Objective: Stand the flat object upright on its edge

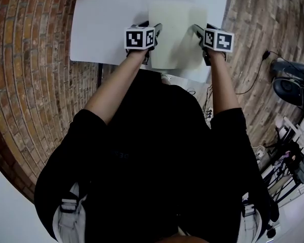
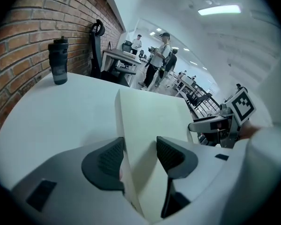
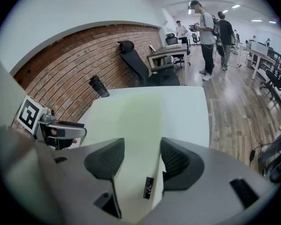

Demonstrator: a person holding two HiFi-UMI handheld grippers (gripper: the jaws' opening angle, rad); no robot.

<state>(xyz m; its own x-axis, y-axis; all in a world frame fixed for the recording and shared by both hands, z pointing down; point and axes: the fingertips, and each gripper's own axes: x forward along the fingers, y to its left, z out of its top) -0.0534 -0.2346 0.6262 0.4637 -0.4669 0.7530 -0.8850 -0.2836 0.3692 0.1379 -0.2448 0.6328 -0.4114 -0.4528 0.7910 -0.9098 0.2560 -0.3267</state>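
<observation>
A pale cream flat board (image 1: 169,29) lies lengthwise on the white table (image 1: 101,24), held at its near end from both sides. My left gripper (image 1: 155,33) grips its left edge and my right gripper (image 1: 197,32) its right edge. In the left gripper view the board (image 2: 150,111) runs between the dark pads of the left gripper (image 2: 140,156), its thin edge against the left pad. In the right gripper view the board (image 3: 131,121) fills the gap of the right gripper (image 3: 138,158); a small black label (image 3: 148,187) sits on its side.
A black bottle (image 2: 58,60) stands near the table's far corner by the brick wall. Beyond the table are a black office chair (image 3: 136,60), desks and standing people (image 3: 207,36). Cables and gear (image 1: 289,80) lie on the floor to my right.
</observation>
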